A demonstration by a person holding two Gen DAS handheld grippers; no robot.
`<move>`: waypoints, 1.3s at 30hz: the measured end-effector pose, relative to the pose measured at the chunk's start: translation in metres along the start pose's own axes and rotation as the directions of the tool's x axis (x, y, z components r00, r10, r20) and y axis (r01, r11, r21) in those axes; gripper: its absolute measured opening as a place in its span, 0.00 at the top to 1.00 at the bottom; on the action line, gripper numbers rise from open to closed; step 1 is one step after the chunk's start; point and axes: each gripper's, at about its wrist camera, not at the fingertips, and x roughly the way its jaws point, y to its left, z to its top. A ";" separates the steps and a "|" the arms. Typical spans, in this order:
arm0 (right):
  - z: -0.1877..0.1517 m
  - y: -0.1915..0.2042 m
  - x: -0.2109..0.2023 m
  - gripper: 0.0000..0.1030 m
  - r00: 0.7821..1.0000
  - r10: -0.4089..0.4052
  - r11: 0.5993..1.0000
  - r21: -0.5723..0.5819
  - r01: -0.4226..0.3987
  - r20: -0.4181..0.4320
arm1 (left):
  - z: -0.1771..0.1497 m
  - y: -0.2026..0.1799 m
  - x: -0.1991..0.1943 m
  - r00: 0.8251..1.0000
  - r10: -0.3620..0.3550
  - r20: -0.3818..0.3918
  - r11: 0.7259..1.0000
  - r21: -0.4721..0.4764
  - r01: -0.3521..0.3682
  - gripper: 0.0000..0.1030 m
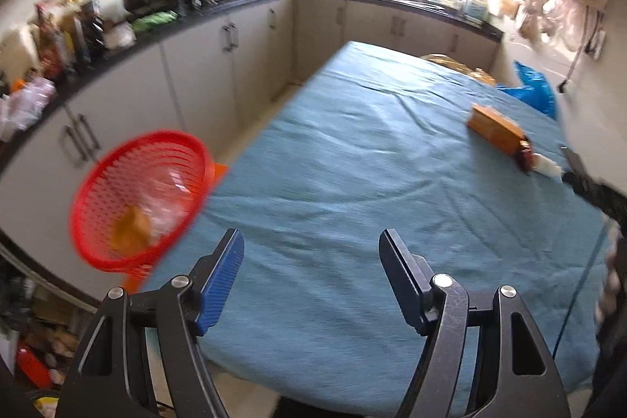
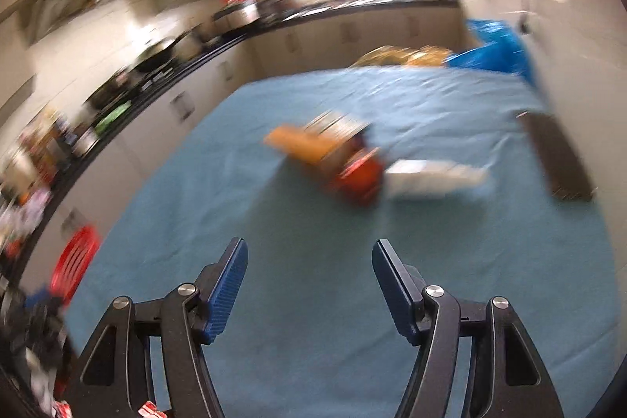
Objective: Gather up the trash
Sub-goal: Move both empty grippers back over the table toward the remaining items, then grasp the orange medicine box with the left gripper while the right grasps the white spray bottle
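Two grippers show, one per view, and both hold nothing: the left gripper (image 1: 309,241) has its blue pads (image 1: 219,281) spread wide above the near part of the table (image 1: 352,143), with only teal cloth between them, and the right gripper (image 2: 309,253) stands equally wide over the same cloth, its pads touching nothing. Three pieces of trash lie in a row on the table, each touching the next: one orange box (image 2: 301,143), one red-brown packet (image 2: 360,179) and one white wrapper (image 2: 431,179); motion blur hides any print on them. They lie well ahead of the right gripper, slightly to its right, and in the left wrist view the same row, box (image 1: 495,128) first, sits near the right edge of the table, well apart from the left gripper. One red basket (image 1: 141,198), perforated and tilted with its mouth toward the camera, hangs off the left edge of the table; inside it lie one orange piece (image 1: 131,226) and some clear plastic (image 1: 168,198). One dark flat slab (image 2: 560,155) rests at the right edge of the table. One blue bag (image 2: 493,46) sits at the far right corner, beside some yellowish things too blurred to count. One long counter (image 1: 117,38) on the left is crowded with pots and packets
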 end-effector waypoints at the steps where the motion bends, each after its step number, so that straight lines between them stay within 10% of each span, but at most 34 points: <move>1: 0.013 -0.010 0.004 0.32 0.999 -0.025 0.999 0.020 0.025 0.021 | 0.001 -0.002 0.004 1.000 -0.026 -0.009 1.000 -0.007 0.026 0.32; 12: 0.075 -0.002 0.130 0.36 0.982 0.138 0.987 0.102 -0.125 -0.126 | 0.006 -0.004 0.019 0.998 -0.059 -0.035 0.997 -0.045 0.057 0.32; 17: 0.047 0.035 0.121 0.36 0.803 0.538 0.843 0.173 -0.509 -0.257 | 0.010 0.006 0.020 0.998 -0.055 -0.036 0.997 -0.051 0.054 0.32; 19: 0.048 0.034 0.096 0.36 0.841 0.502 0.865 0.096 -0.493 -0.202 | 0.014 0.004 0.023 0.997 -0.069 -0.043 0.996 -0.053 0.066 0.32; 21: 0.055 0.021 0.075 0.31 0.929 0.352 0.936 0.023 -0.352 -0.112 | 0.021 -0.001 0.026 0.994 -0.094 -0.051 0.995 -0.050 0.091 0.32; 24: 0.063 -0.006 0.058 0.25 0.992 0.129 0.992 -0.009 -0.129 -0.013 | 0.037 -0.020 0.033 0.991 -0.123 -0.055 0.992 -0.013 0.122 0.32; 28: 0.065 -0.053 0.051 0.24 0.996 -0.080 0.997 -0.009 0.080 0.045 | 0.064 -0.063 0.052 0.985 -0.154 -0.072 0.983 0.089 0.160 0.31; 39: 0.053 -0.110 0.066 0.24 1.000 -0.015 0.993 0.118 0.016 -0.013 | 0.127 -0.179 0.159 0.939 -0.253 -0.234 0.930 0.209 0.303 0.23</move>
